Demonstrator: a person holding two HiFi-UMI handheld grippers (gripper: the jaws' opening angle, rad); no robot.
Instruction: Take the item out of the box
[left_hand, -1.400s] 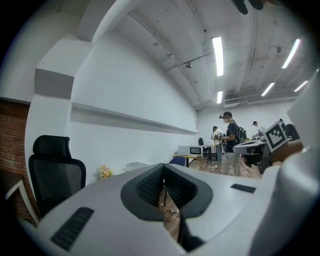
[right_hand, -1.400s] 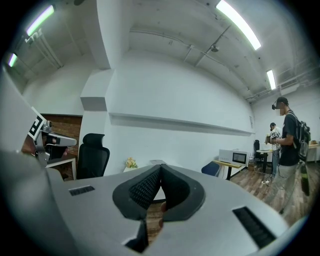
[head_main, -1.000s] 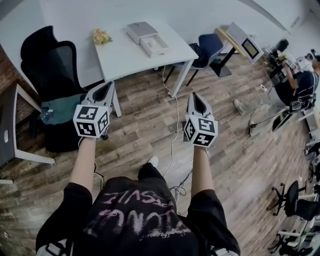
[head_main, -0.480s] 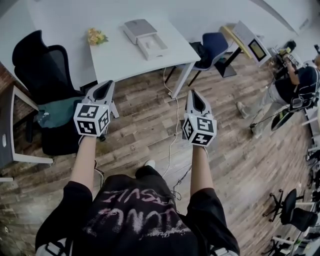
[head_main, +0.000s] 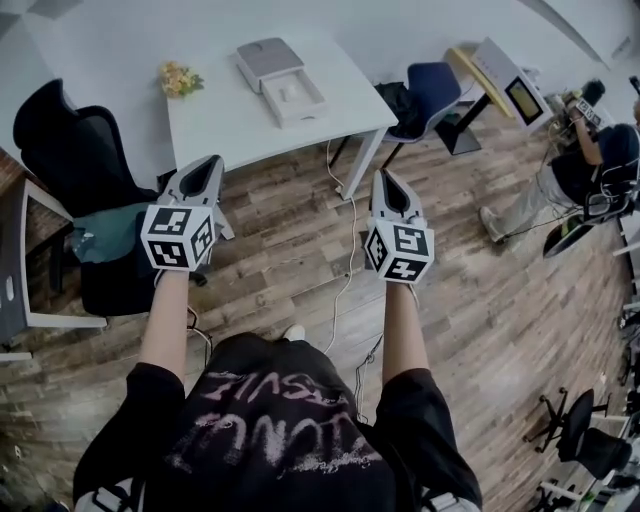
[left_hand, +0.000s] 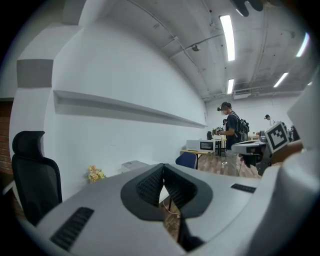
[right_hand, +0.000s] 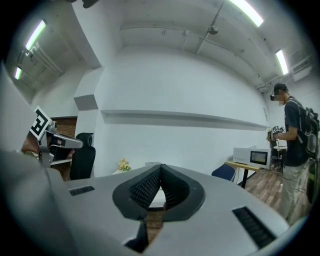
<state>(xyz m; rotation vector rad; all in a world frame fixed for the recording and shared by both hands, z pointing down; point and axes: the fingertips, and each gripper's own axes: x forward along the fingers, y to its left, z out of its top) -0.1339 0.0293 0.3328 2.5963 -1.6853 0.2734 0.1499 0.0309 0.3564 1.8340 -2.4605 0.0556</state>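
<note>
An open white box (head_main: 293, 98) lies on the white table (head_main: 230, 115) ahead in the head view, with its grey lid (head_main: 266, 58) just behind it. What lies inside the box cannot be made out. My left gripper (head_main: 207, 168) is held level above the wooden floor, short of the table's near edge, jaws shut and empty. My right gripper (head_main: 385, 184) is held beside it, near the table's right leg, also shut with nothing between the pads. In the left gripper view the jaws (left_hand: 163, 170) meet in front of the table; the right gripper view shows the tips (right_hand: 160, 170) pressed together.
A small bunch of yellow flowers (head_main: 176, 78) sits on the table's left part. A black office chair (head_main: 75, 160) stands at the left, a blue chair (head_main: 425, 95) at the right. Cables trail over the floor (head_main: 345, 270). A person (head_main: 580, 170) stands at the far right.
Both grippers have moved forward toward the table, still shut. The table, box and flowers sit closer and lower in the head view.
</note>
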